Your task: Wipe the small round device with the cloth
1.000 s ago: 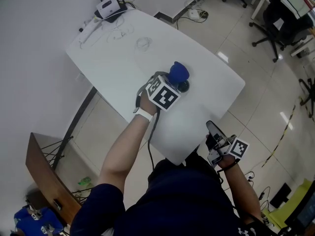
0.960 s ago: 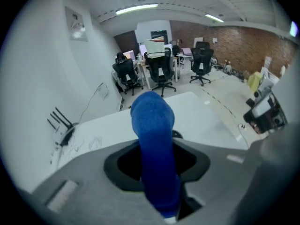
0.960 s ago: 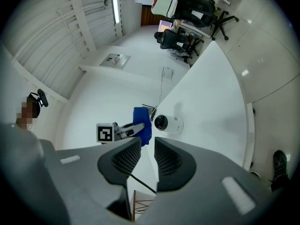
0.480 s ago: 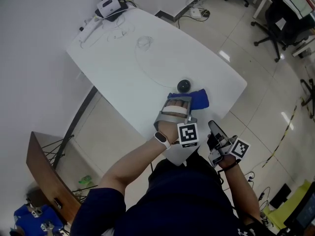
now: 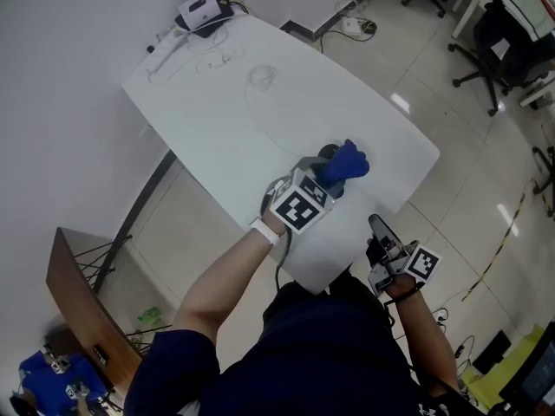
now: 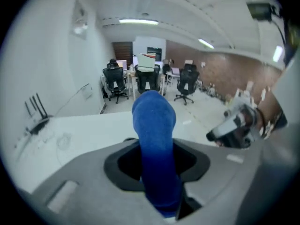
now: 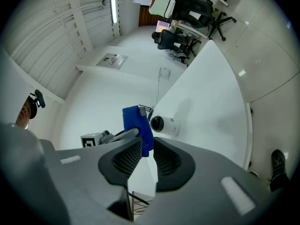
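**Right gripper** (image 5: 379,232): held off the near table edge, lower right of the head view. Its own view shows the jaws a narrow gap apart with nothing between them. It is not steadying anything.

**Left gripper** (image 5: 328,180): centre of the head view, over the white table (image 5: 217,111). Jaws are clamped on the blue cloth (image 5: 349,162), which stands out beyond them as a bunched roll.

**Small round device** (image 5: 326,152): on the table just beyond the left gripper, near the right-hand edge. The cloth sits directly beside or over it.

**Risks:**
- The device looks light and stands unrestrained. A firm sweep could push it toward the nearby table edge, since the other gripper is well apart from it.
- The cloth is rolled, so only its tip may reach the surface, leaving parts unwiped.
- Dragging could pull the cloth out of the grip.

**Not established:**
- Whether the cloth actually touches the device.
- The device's near side, covered by cloth and gripper in the head view and blocked by the cloth in the left gripper view.
- The thin cables lying at the far end by the router (image 5: 201,9), which are too faint to trace.
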Action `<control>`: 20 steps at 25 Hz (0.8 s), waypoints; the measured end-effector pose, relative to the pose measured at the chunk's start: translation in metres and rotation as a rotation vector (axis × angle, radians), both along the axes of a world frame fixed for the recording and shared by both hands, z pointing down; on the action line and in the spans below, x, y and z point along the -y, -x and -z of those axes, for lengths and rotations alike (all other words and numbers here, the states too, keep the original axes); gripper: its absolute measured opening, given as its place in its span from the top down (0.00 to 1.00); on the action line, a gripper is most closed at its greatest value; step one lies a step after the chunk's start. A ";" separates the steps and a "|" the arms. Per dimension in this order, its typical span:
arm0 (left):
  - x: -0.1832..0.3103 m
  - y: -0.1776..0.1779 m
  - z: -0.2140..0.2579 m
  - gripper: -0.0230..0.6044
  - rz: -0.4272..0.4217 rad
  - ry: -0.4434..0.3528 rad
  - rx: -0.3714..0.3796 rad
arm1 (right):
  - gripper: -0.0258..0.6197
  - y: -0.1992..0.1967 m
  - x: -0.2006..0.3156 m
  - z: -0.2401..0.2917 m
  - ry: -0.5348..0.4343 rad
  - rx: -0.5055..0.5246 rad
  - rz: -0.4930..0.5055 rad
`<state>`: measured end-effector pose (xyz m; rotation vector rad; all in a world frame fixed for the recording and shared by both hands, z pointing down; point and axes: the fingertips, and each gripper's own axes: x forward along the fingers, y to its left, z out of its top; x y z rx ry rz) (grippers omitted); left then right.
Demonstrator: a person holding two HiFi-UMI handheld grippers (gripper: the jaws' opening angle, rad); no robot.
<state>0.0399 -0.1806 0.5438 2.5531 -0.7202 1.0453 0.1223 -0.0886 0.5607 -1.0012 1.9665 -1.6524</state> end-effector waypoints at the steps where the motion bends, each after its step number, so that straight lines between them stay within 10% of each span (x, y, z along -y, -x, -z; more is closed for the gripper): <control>1: 0.009 0.005 0.009 0.73 0.040 0.046 -0.065 | 0.83 0.002 0.000 0.000 0.002 0.002 0.003; 14: 0.066 0.078 -0.034 0.73 0.312 0.714 -0.920 | 0.84 -0.002 -0.001 -0.003 0.022 -0.002 -0.036; 20: 0.061 0.093 -0.080 0.73 0.428 0.771 -0.928 | 0.84 0.004 -0.001 -0.005 0.033 0.004 -0.022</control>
